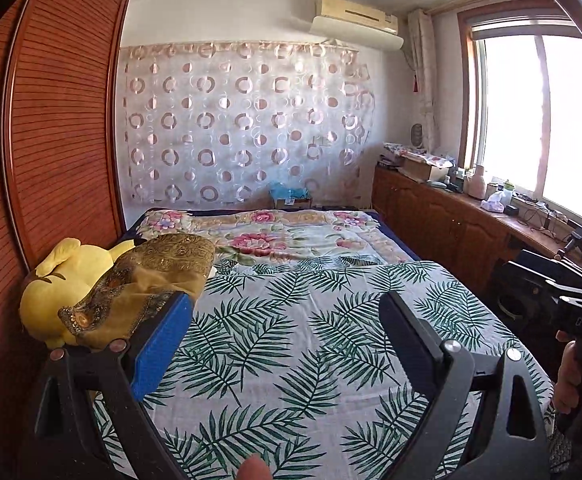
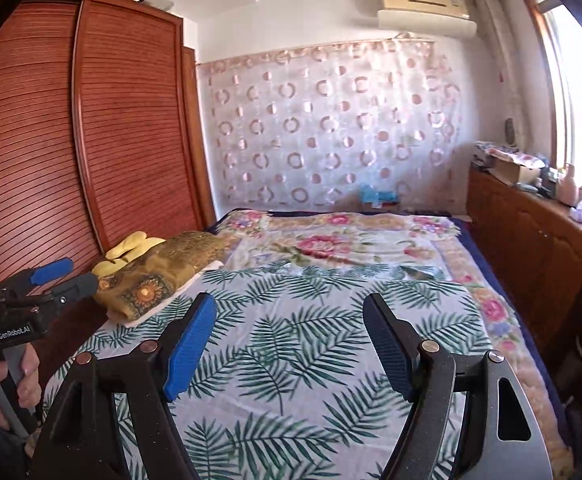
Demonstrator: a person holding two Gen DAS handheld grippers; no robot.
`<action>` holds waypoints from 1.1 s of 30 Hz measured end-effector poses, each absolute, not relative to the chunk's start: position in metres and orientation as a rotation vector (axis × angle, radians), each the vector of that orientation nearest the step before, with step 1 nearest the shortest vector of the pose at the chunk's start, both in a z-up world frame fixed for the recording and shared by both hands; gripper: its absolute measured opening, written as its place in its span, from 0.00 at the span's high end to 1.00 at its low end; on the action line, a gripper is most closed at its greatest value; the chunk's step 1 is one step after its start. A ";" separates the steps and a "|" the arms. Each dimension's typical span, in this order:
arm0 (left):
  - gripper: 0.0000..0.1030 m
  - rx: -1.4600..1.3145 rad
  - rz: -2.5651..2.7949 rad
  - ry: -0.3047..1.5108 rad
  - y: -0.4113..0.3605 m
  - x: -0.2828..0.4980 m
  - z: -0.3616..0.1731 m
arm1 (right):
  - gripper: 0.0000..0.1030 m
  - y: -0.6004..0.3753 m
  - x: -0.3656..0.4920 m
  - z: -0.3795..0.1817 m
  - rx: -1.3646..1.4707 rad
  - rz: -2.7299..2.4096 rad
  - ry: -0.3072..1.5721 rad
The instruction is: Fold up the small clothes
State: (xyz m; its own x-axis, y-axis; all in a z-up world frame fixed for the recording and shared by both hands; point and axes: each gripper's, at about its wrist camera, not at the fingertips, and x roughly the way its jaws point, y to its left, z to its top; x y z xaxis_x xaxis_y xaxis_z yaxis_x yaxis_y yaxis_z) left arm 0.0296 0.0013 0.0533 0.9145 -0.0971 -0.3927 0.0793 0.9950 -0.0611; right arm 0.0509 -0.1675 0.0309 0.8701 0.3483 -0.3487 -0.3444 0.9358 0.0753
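Left wrist view: left gripper (image 1: 287,320), jaws wide apart and holding nothing, held above a leaf-print sheet (image 1: 311,340) spread flat on the bed, yellow plush toy (image 1: 63,284) under a gold-brown cloth (image 1: 159,268) at the near left, floral blanket (image 1: 291,236) at the far end. Right wrist view: right gripper (image 2: 291,332), likewise wide open and empty, over the same sheet. No small garment can be made out in either view, so the likely fault is a jaw pinching the sheet or the gold-brown cloth by mistake.
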 end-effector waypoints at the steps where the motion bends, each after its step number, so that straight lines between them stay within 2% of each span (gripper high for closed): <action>1: 0.08 -0.046 -0.095 0.407 0.000 0.029 0.054 | 0.25 -0.168 0.049 0.029 0.014 0.352 0.361; 33: 0.08 -0.035 -0.077 0.411 -0.008 0.026 0.052 | 0.25 -0.178 0.064 0.023 0.019 0.326 0.348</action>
State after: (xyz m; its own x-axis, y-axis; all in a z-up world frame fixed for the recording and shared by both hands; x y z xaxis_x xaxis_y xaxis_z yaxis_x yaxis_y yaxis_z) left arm 0.0258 -0.0080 0.0523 0.9138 -0.0822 -0.3977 0.0680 0.9964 -0.0499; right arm 0.0640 -0.1785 0.0229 0.8882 0.3174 -0.3321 -0.3108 0.9476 0.0742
